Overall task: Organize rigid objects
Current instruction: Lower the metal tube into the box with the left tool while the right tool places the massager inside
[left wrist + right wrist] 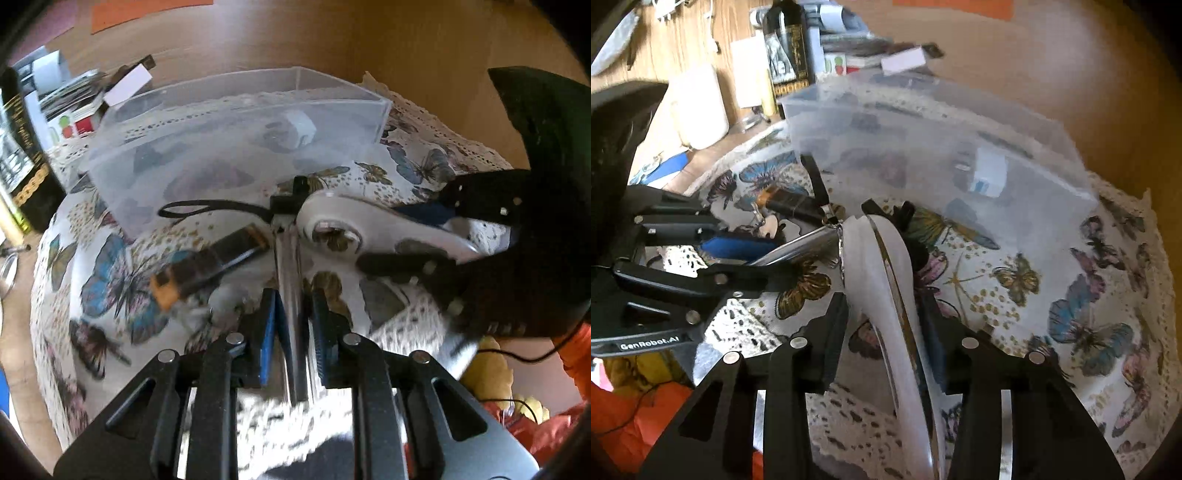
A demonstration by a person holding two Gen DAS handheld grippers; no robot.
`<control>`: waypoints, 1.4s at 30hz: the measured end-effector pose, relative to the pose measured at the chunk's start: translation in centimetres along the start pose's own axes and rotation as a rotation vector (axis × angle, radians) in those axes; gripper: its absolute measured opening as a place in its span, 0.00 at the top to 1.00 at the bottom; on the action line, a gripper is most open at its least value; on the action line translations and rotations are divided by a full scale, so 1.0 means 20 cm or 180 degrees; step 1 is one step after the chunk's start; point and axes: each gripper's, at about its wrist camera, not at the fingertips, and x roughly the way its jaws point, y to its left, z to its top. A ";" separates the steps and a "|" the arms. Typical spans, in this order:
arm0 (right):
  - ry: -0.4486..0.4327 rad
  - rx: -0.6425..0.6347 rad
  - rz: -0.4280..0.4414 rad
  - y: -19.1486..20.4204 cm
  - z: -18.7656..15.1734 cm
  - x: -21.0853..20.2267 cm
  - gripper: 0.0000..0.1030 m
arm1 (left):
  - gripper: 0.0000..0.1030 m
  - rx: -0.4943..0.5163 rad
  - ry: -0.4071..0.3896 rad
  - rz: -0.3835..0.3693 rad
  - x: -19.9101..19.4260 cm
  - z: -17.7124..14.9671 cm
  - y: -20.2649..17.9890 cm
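A white tool with a metal rod and a curved white handle lies over the butterfly tablecloth. My left gripper is shut on the metal rod. My right gripper is shut on the white handle; it shows at the right of the left wrist view. The left gripper shows at the left of the right wrist view. A clear plastic box stands just beyond, holding a small white object. A black and orange object with a black strap lies left of the rod.
A dark bottle, a white jug and stacked papers stand beyond the cloth on the left. Orange fabric lies near the table's front edge. The wooden table extends behind the box.
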 end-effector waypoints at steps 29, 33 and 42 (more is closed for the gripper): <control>-0.1124 0.0369 -0.0154 -0.12 0.21 -0.40 0.69 | 0.86 -0.0251 -0.1003 0.0284 -0.47 0.20 0.12; -0.1298 0.0392 -0.0225 -0.15 0.28 -0.48 0.69 | 0.86 -0.0266 -0.1164 0.0359 -0.54 0.28 0.14; -0.1523 0.0469 -0.0608 -0.27 0.46 -0.51 0.69 | 0.86 -0.0293 -0.1245 0.0495 -0.48 0.46 0.21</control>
